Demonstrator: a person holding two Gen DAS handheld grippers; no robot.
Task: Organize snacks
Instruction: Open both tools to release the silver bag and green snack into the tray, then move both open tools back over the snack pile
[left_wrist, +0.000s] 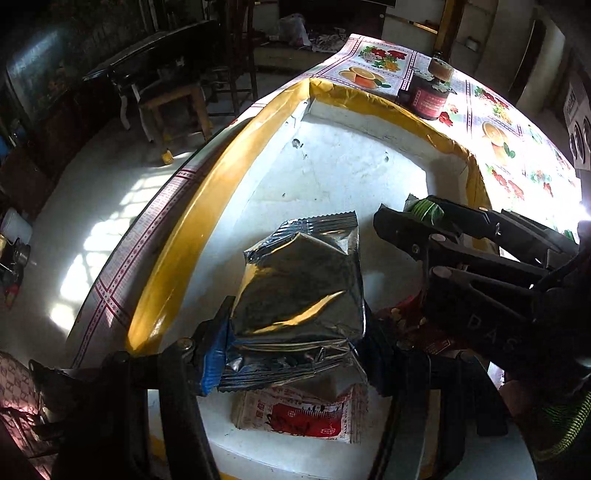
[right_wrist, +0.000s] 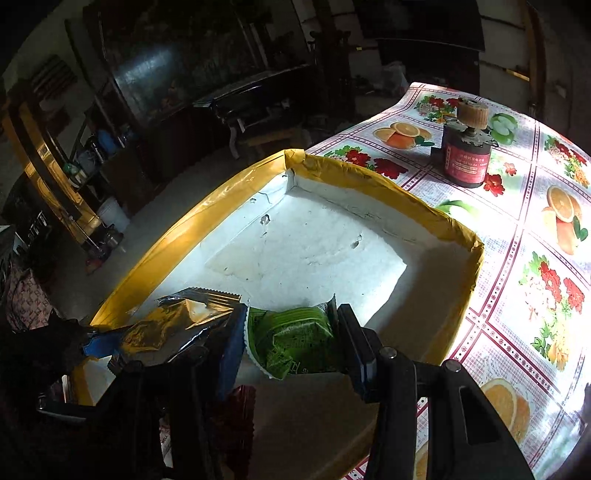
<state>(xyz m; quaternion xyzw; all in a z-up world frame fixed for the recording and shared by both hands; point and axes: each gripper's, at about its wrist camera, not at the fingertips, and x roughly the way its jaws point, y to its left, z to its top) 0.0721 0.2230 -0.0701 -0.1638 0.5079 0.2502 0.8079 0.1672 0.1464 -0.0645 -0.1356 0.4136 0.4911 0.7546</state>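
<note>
Snacks held over a white foam box (left_wrist: 332, 166) with yellow-taped rim, one in each gripper. Left gripper (left_wrist: 295, 339) clamped half-wide on a silver foil packet (left_wrist: 299, 280), blue-padded fingers (left_wrist: 214, 354) pressing its two sides. Below it, lying on the box floor, a red-and-white snack packet (left_wrist: 299, 417). Further right, partly hidden under the other tool, a dark red wrapper (left_wrist: 402, 321) (print unreadable). Right gripper (right_wrist: 291, 339) closed somewhat narrower on a green snack packet (right_wrist: 295, 339), pads tight against both edges, held just beside the silver one, above the box's near end. Beneath the box, a table with a fruit-and-flower oilcloth (right_wrist: 517, 229); toward its far right, a dark red jar (right_wrist: 467, 155) with some small thing on top. Beyond the table, a dim room: dark furniture, sunlit floor.
</note>
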